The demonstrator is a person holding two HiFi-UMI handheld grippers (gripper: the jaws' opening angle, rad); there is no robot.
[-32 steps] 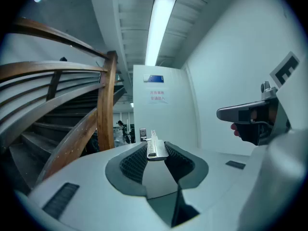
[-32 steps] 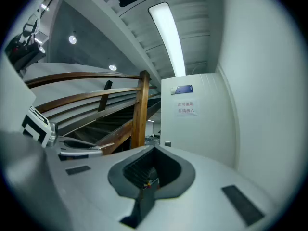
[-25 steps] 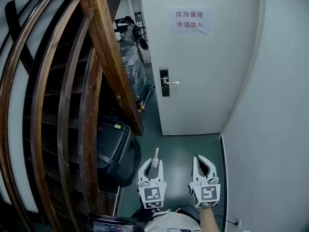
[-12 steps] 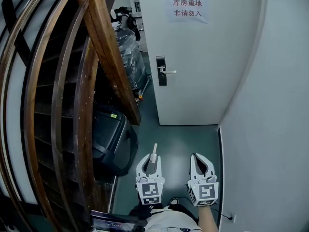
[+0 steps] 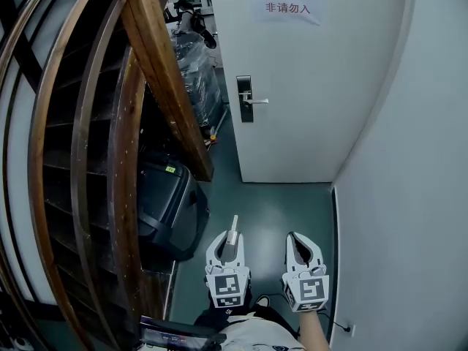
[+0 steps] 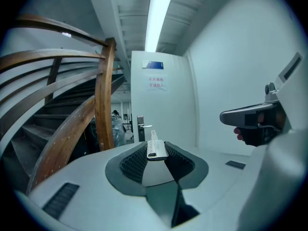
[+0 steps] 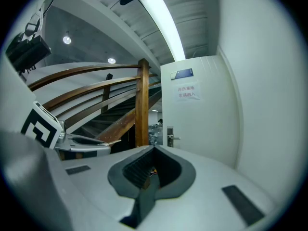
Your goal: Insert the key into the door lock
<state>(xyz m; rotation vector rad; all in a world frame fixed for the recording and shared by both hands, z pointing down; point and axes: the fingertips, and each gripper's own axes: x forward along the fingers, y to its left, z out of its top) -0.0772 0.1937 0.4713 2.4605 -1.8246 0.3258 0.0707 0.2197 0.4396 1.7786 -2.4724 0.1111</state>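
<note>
The white door [image 5: 307,86] stands ahead, across the teal floor. Its dark lock plate [image 5: 245,99] with a silver handle [image 5: 257,102] sits at the door's left edge. My left gripper [image 5: 230,241] is low in the head view, shut on a flat silver key [image 5: 233,230] that points up toward the door. In the left gripper view the key [image 6: 156,148] sticks out between the pads, and the lock plate [image 6: 141,128] shows small and far beyond it. My right gripper [image 5: 300,244] hangs beside the left one, shut with nothing in it, well short of the door.
A curved wooden stair railing [image 5: 157,72] fills the left side. A dark case [image 5: 172,210] lies under it on the floor. The white wall [image 5: 409,196] closes the right. Wrapped goods [image 5: 191,64] stand past the door's left edge. A paper sign [image 5: 287,0] hangs on the door.
The head view has shifted, so the door lock sits a little higher in frame than a second ago. Both grippers stay low and side by side, the left still holding the key.
</note>
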